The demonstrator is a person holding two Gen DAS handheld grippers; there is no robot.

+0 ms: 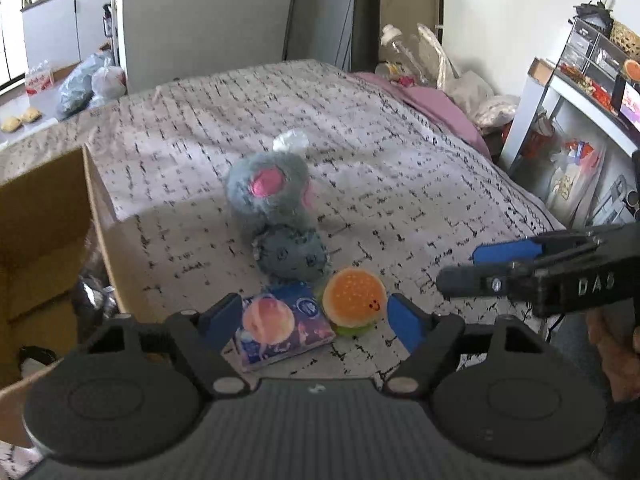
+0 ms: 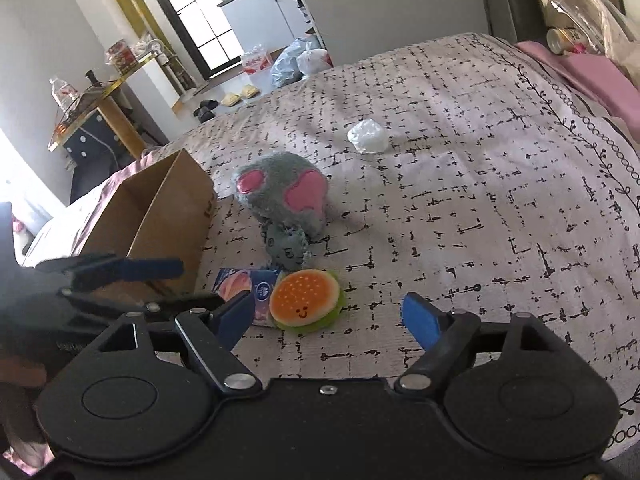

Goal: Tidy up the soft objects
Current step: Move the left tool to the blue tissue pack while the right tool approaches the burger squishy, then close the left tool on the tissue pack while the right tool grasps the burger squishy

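Observation:
On the patterned bedspread (image 1: 400, 152) lie a plush burger (image 1: 354, 300), a blue tissue pack (image 1: 280, 326) with a peach picture, a small grey plush (image 1: 292, 256) and a larger grey plush with pink ears (image 1: 266, 190). My left gripper (image 1: 316, 316) is open, low over the bed, with the tissue pack and the burger both between its blue pads, neither visibly pressed. My right gripper (image 2: 328, 312) is open too; the burger (image 2: 306, 300) sits just inside its left finger (image 2: 236, 312), and the right side of its gap is bare bedspread.
An open cardboard box (image 1: 48, 216) stands at the bed's left edge, beside the left gripper (image 2: 180, 284). A crumpled white wad (image 2: 368, 136) lies farther up the bed. Pink bedding and bags sit at the far right corner, shelves beyond the right edge.

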